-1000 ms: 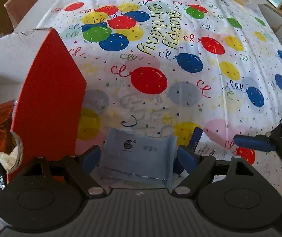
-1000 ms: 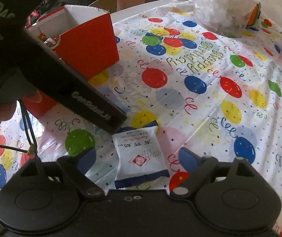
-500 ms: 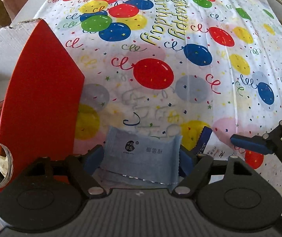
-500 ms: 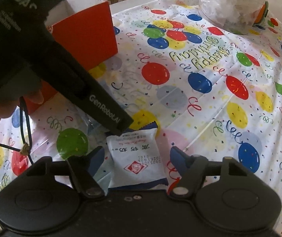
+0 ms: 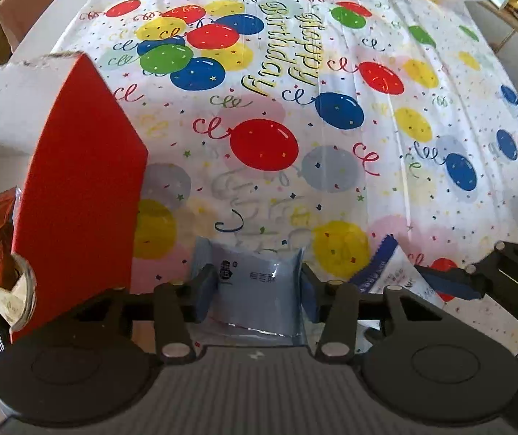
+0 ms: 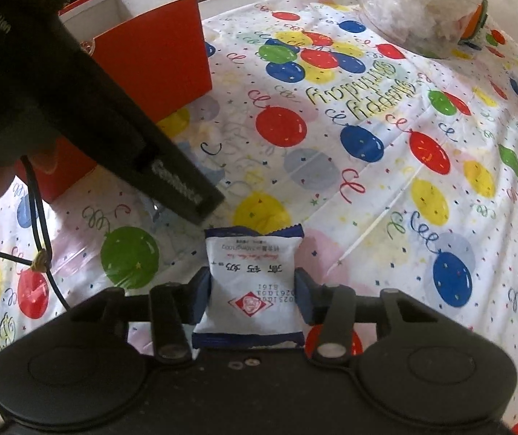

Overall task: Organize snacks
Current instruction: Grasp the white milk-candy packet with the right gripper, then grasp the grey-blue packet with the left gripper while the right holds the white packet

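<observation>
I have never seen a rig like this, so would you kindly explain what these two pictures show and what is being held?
There is no robot here: a person holds a two-finger gripper in each hand, and a wide-angle camera on each looks forward along its fingers.

One picture comes from the left gripper. Its jaws are closing on a pale blue packet, and the pads already touch its sides.

The other comes from the right gripper, closing in the same way on a white packet with blue ends.

Both packets lie on a balloon-print tablecloth. Beside them stands a red box, and a clear bag sits at the far edge.
</observation>
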`<state>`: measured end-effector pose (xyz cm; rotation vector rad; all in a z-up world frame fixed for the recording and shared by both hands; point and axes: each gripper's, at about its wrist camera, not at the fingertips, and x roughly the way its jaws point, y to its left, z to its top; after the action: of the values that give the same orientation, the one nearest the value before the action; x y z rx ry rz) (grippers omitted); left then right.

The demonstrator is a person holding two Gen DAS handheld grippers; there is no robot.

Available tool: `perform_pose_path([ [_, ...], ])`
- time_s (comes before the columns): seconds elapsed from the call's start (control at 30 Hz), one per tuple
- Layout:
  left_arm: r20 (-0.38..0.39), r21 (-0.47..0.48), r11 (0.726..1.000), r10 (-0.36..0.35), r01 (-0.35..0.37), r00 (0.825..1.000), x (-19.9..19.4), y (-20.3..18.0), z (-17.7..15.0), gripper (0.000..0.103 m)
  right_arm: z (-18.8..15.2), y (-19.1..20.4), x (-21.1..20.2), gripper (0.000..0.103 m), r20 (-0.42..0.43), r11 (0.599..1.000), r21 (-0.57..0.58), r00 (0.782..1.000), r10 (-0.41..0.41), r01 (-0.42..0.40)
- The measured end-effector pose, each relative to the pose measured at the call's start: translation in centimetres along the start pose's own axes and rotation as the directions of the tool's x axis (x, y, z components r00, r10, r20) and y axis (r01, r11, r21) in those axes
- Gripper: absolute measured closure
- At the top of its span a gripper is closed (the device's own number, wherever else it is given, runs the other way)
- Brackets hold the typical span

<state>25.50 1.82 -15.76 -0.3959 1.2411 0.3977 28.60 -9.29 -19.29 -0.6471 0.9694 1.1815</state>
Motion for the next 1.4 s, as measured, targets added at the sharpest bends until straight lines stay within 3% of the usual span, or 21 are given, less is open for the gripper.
perform_pose_path([
  [0.27, 0.038, -0.047, 0.995, -0.088, 0.089, 0.995, -1.9, 1.2, -1.1, 0.061, -2.0, -0.7, -3.3, 0.057, 0.046, 0.993, 0.116, 0.999, 0.013, -0.019],
  [0.4, 0.058, -0.058, 0.989, -0.134, 0.137, 0.989, -3.3, 1.6, -1.8, 0.072, -2.8, -0.2, -5.4, 0.057, 0.080, 0.989, 0.147, 0.997, 0.008, -0.020],
  [0.5, 0.062, -0.052, 0.987, -0.147, 0.150, 0.987, -3.8, 1.8, -2.4, 0.086, -3.2, 0.5, -6.9, 0.057, 0.107, 0.986, 0.168, 0.994, -0.001, -0.017],
  [0.87, 0.057, -0.037, 0.989, -0.144, 0.147, 0.988, -4.2, 2.9, -3.3, 0.088, -4.8, 3.3, -9.7, 0.057, 0.131, 0.972, 0.235, 0.990, -0.055, 0.023],
  [0.97, 0.039, -0.085, 0.988, -0.129, 0.132, 0.991, -3.7, 2.8, -3.1, 0.081, -5.4, 3.9, -10.2, 0.057, 0.136, 0.964, 0.267, 0.989, -0.059, 0.021],
  [1.07, 0.021, -0.150, 0.983, -0.106, 0.108, 0.994, -3.3, 2.8, -2.9, 0.058, -6.0, 4.2, -10.5, 0.057, 0.141, 0.959, 0.283, 0.988, -0.066, 0.023],
  [1.1, 0.016, -0.172, 0.980, -0.094, 0.095, 0.995, -3.1, 2.7, -2.8, 0.042, -6.2, 4.2, -10.7, 0.057, 0.146, 0.957, 0.288, 0.987, -0.066, 0.021],
  [1.13, 0.017, -0.201, 0.976, -0.081, 0.082, 0.997, -3.0, 2.7, -2.8, 0.036, -6.4, 4.1, -10.8, 0.057, 0.151, 0.956, 0.292, 0.986, -0.066, 0.019],
  [1.2, -0.007, -0.278, 0.958, -0.076, 0.071, 0.997, -2.4, 2.8, -2.6, 0.035, -6.8, 3.8, -11.1, 0.057, 0.162, 0.954, 0.300, 0.985, -0.062, 0.011],
  [1.33, -0.040, -0.479, 0.876, -0.089, 0.059, 0.995, -1.2, 3.3, -2.4, 0.035, -7.6, 2.8, -11.0, 0.057, 0.174, 0.953, 0.304, 0.984, -0.048, -0.008],
  [1.4, -0.032, -0.524, 0.852, -0.035, 0.013, 0.999, -1.2, 3.0, -2.1, 0.035, -8.0, 2.3, -10.9, 0.057, 0.177, 0.951, 0.308, 0.983, -0.040, -0.017],
])
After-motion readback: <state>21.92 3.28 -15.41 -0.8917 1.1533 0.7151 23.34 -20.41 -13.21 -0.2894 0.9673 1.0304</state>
